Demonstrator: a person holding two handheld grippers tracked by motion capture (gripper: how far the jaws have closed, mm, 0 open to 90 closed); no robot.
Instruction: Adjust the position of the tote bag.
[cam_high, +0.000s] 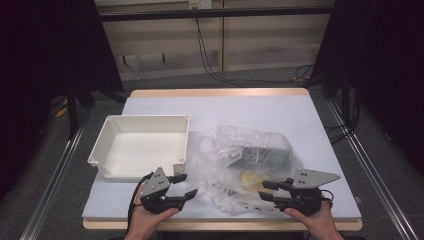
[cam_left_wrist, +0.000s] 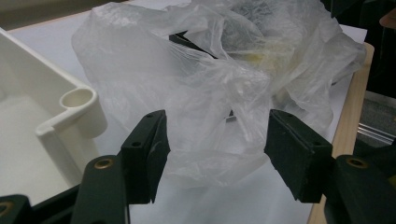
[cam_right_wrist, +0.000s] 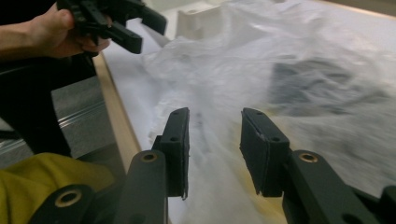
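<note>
I am working a crumpled clear plastic bag (cam_high: 245, 167) lying near the desk's (cam_high: 280, 112) front edge, right of centre, with a dark block inside. I judge the film light, limp and slippery, so I am aiming for gathered folds. My left gripper (cam_left_wrist: 217, 154) and right gripper (cam_right_wrist: 215, 151) are both half open, straddling film, pinching nothing. The white plastic tray (cam_high: 142, 145) is crowding the bag's left side.

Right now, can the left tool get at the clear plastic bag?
Probably yes: the left tool stands open with the plastic bag bulging between its jaws, nothing in front. The white tray sits off to one side.
</note>
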